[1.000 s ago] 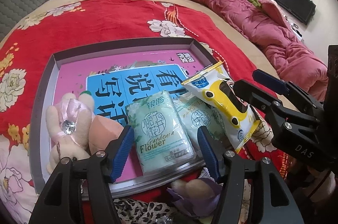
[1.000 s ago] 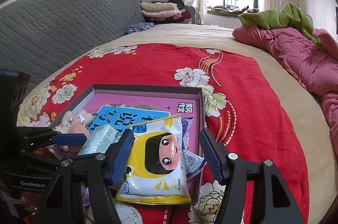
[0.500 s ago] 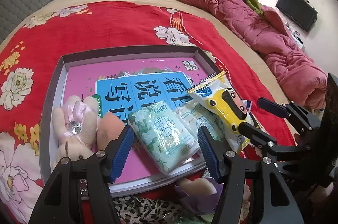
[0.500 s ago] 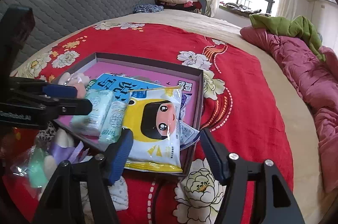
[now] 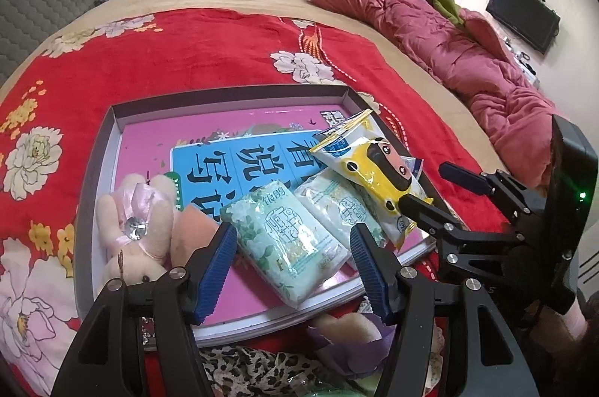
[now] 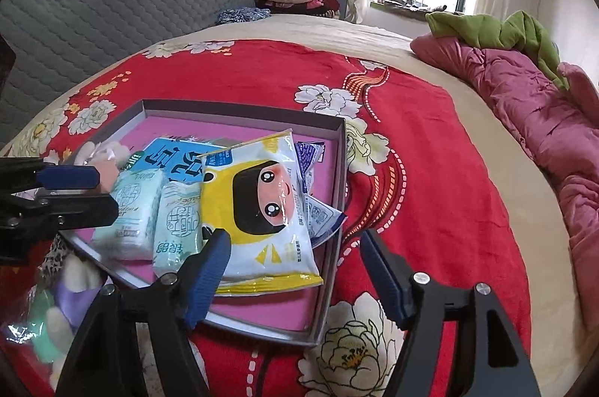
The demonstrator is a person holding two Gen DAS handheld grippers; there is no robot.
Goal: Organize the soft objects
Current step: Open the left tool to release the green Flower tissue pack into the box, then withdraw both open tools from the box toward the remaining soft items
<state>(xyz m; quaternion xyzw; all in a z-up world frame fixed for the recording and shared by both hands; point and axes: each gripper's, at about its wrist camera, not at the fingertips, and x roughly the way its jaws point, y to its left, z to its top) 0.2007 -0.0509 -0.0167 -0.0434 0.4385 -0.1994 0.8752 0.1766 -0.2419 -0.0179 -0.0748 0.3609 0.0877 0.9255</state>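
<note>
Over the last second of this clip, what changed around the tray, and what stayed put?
Both claws backed away from the tray and rose; the left claw and right claw were open and empty throughout. The yellow cartoon packet, the two green tissue packs, and the plush rabbit show no clear shift in the tray. Nothing was taken hold of or let go.
</note>
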